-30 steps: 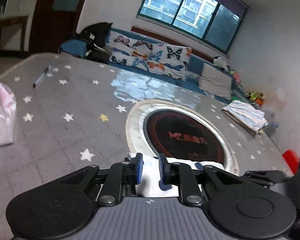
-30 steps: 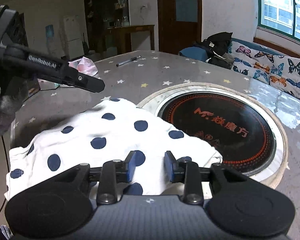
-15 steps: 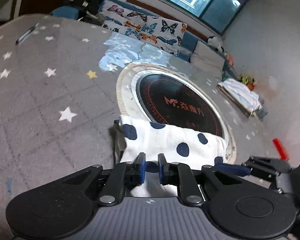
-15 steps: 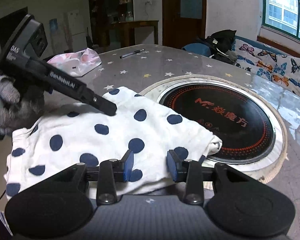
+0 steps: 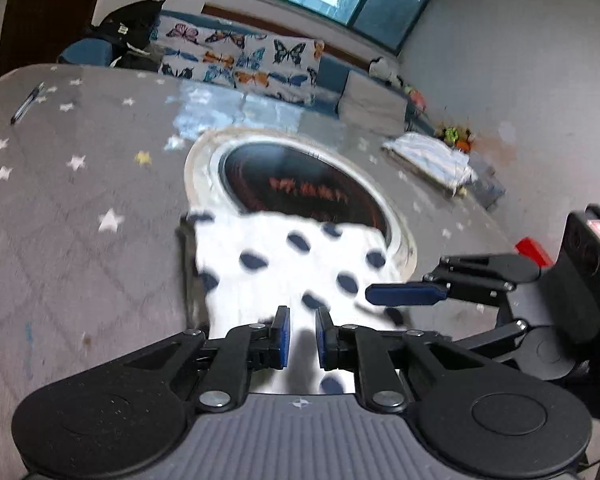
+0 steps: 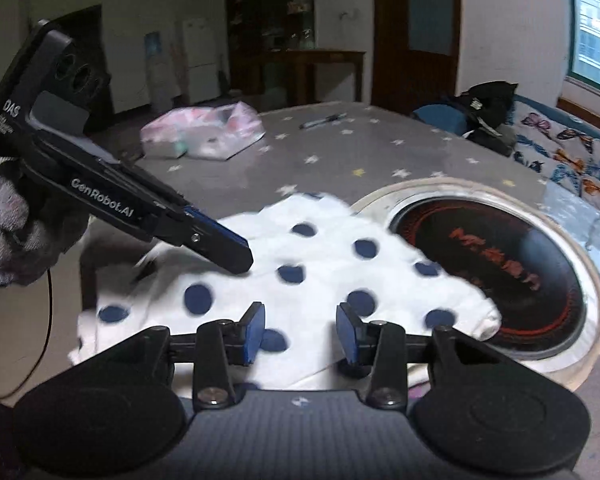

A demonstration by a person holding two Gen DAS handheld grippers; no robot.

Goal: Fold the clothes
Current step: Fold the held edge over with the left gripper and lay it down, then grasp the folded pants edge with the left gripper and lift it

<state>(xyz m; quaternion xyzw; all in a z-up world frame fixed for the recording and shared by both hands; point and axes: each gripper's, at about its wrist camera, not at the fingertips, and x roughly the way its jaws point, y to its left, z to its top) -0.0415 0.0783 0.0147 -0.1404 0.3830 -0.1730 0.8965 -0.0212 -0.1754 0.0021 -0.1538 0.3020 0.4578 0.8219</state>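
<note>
Both grippers, left (image 5: 299,338) & right (image 6: 300,334), jaws apart (empty) over dotted garment (image 6: 324,264).

Your left wrist view faces the window, low over the surface (image 5: 60,208). Your right wrist view faces the doorway. Both closely share the dotted cloth (image 5: 284,256) (image 6: 324,264).

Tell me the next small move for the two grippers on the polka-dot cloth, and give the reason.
Probably lower the right gripper onto the near edge of the polka-dot cloth and close on it. Its jaws stand open just above that edge, holding nothing, and the left gripper is also open over the cloth, which lies bunched, partly over the round cooktop.
</note>
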